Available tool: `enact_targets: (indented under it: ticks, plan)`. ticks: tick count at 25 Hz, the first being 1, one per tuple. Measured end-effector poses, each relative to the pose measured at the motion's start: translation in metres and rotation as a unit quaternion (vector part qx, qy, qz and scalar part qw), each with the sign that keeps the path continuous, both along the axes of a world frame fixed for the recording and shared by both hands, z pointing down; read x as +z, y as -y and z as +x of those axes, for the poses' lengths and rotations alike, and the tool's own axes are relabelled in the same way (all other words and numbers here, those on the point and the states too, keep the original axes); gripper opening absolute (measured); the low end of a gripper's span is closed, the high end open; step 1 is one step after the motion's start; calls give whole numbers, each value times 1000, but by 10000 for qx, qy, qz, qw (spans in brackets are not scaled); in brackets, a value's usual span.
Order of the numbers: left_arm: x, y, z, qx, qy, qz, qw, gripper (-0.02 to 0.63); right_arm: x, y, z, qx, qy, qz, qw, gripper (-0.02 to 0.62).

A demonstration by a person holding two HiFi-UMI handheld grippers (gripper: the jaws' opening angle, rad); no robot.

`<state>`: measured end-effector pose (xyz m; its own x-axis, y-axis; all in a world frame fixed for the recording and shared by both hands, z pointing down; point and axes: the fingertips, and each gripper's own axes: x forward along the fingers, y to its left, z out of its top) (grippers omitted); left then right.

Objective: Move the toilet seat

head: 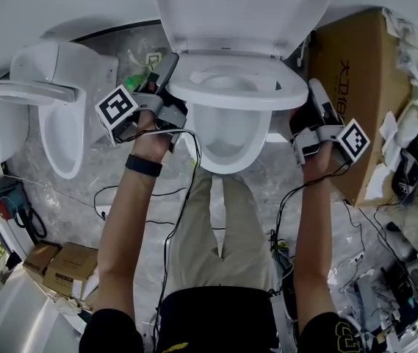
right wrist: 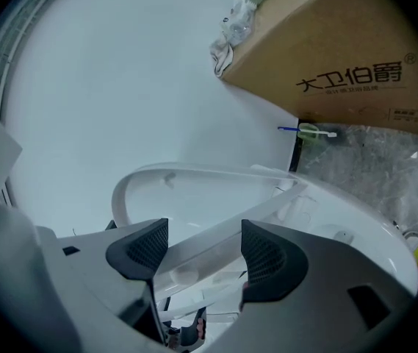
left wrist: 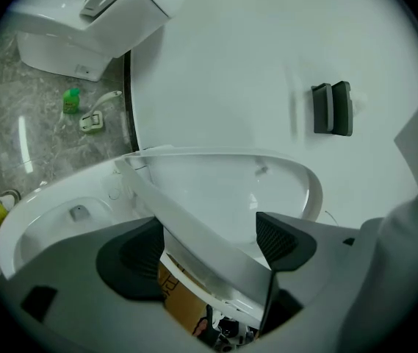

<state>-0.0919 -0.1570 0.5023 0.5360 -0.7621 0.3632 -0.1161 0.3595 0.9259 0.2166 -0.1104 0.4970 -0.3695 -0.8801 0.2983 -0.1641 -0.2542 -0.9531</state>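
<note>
The person stands right over the toilet with a gripper in each hand, one at each side of the bowl (head: 223, 149). The lid (head: 242, 9) is tipped up against the wall. The toilet seat (head: 232, 100) sits partway between the two. Its front edge is off the bowl's rim and it hangs at a slant below the lid.

The left gripper (head: 166, 76) has the seat's left side and the right gripper (head: 316, 98) has its right side. In each gripper's own view the white rim of the seat runs aslant through the gap and fills it from pad to pad. The jaws stand wide, but they look clamped on that thick rim rather than loose around it. Nothing else props the seat up, so I take it both grips carry it.

If the seat is meant to go up, the job looks about half done: it is off the bowl but not yet against the lid. What's left is to swing it back the rest of the way and let go. If it is meant to come down, it has a similar way to go. I can't tell which.

A second toilet (head: 62, 116) stands to the left and a cardboard box (head: 352, 79) to the right, both apart from the seat.
</note>
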Motion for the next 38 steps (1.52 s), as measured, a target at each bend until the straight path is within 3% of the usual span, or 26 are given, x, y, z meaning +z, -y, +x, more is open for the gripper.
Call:
enact_targets:
  ticks: [5, 23, 38]
  plan:
    - [-3, 16, 3, -186, -148, 27, 9997, 392, -3, 15, 1, 129, 20, 45, 9999, 333]
    - [-2, 54, -2, -367, -88, 39, 9993, 452, -6, 47, 6, 565, 166, 232, 9980, 327]
    - [6, 106, -2, -946, -386, -202, 9946, 486, -5, 91, 16, 1120, 269, -27, 9933, 281]
